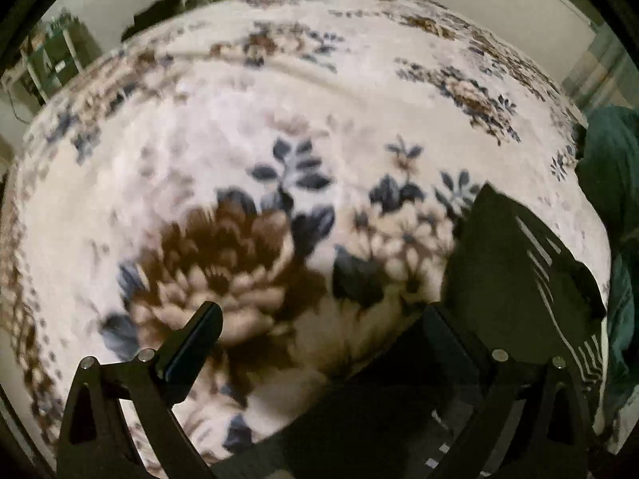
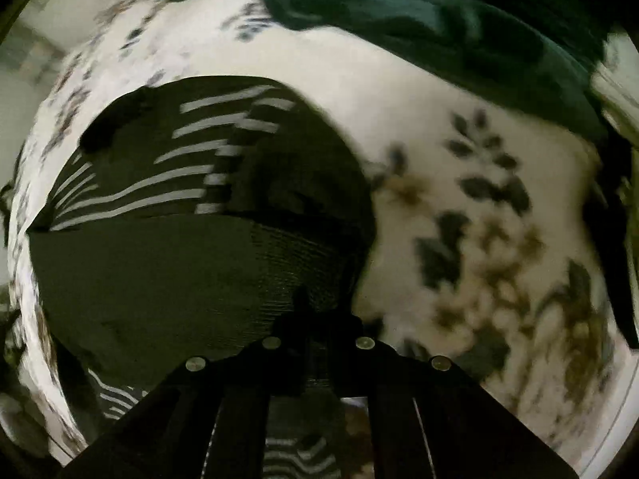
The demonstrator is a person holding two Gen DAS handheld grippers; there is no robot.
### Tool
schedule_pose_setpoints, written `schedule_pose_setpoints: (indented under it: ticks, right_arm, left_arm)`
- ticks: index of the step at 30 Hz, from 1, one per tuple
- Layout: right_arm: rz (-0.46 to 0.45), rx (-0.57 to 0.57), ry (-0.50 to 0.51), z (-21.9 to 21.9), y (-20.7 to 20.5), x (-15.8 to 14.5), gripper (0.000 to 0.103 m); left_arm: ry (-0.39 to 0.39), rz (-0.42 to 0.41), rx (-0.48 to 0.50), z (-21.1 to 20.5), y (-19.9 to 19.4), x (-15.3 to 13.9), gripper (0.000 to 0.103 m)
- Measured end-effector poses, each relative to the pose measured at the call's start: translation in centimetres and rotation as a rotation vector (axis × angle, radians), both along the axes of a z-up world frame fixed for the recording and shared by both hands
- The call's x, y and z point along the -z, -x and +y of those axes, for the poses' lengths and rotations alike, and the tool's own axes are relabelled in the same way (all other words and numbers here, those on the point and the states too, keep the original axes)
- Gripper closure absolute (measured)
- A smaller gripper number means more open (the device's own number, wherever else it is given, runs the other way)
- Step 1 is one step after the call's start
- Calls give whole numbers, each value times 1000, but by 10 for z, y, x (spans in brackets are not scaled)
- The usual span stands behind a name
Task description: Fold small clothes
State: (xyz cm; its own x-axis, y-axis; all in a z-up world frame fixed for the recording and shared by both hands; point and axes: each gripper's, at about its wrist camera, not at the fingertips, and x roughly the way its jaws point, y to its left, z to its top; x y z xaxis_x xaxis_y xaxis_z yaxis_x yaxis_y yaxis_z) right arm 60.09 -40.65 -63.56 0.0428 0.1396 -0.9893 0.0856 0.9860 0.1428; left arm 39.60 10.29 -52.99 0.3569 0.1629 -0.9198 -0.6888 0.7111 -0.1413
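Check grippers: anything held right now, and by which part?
Right gripper is shut on the black striped garment, pinching its near edge. Left gripper is open, holding nothing.

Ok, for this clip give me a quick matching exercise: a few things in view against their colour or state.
Things:
1. left gripper
2. right gripper
3. striped garment
4. heaped cloth

States:
a. dark teal
b. fingers closed on fabric
c. black with pale stripes
d. fingers wide apart

Pairs: 1-d, 2-b, 3-c, 4-a
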Motion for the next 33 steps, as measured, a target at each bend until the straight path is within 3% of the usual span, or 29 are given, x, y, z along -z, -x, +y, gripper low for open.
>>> schedule_pose_setpoints:
  ticks: [1,3,4,6,8,10,14,16,17,18,22,26,33]
  right_arm:
    - [-1,-17,26,6,-1,-9,94]
    - [-76,-86,141,34,-5,-43,72]
    - [-147,-111,116,53,-9,-64,67]
    - [-203,-194,-24,97,-18,-80,44]
    - [-119,-348,-215,168,-43,-66,40]
    - [-48,-500,-302,241,-66,-33,40]
    - [80,-723,-195,329,-87,34,40]
    - [68,-790,-155,342,-84,41,45]
    - [41,-799,-177,344,-84,38,80]
    - [26,-786,-183,342,-84,32,100]
    - [-67,-671,-231,313,-91,1,101]
    - [-122,-583,-201,292,-112,-9,101]
    - [-158,-571,88,299,-120,15,101]
  left_arm:
    - [34,-1,-2,-1,2,6,0]
    - [105,-18,0,-3,0,15,0]
    - [130,-30,8,-6,-4,17,0]
    - [141,-45,41,-10,-14,21,0]
    - [103,-32,87,-17,-28,25,0]
    - [76,-7,123,-20,-35,31,0]
    - [70,4,138,-13,-34,36,0]
    - [78,1,136,-8,-31,36,0]
    - [81,-1,136,-6,-31,36,0]
    - [84,-2,139,-5,-29,36,0]
    - [90,-1,156,-5,-31,36,0]
    - [91,-5,173,-6,-38,34,0]
    - [104,-14,153,1,-43,34,1]
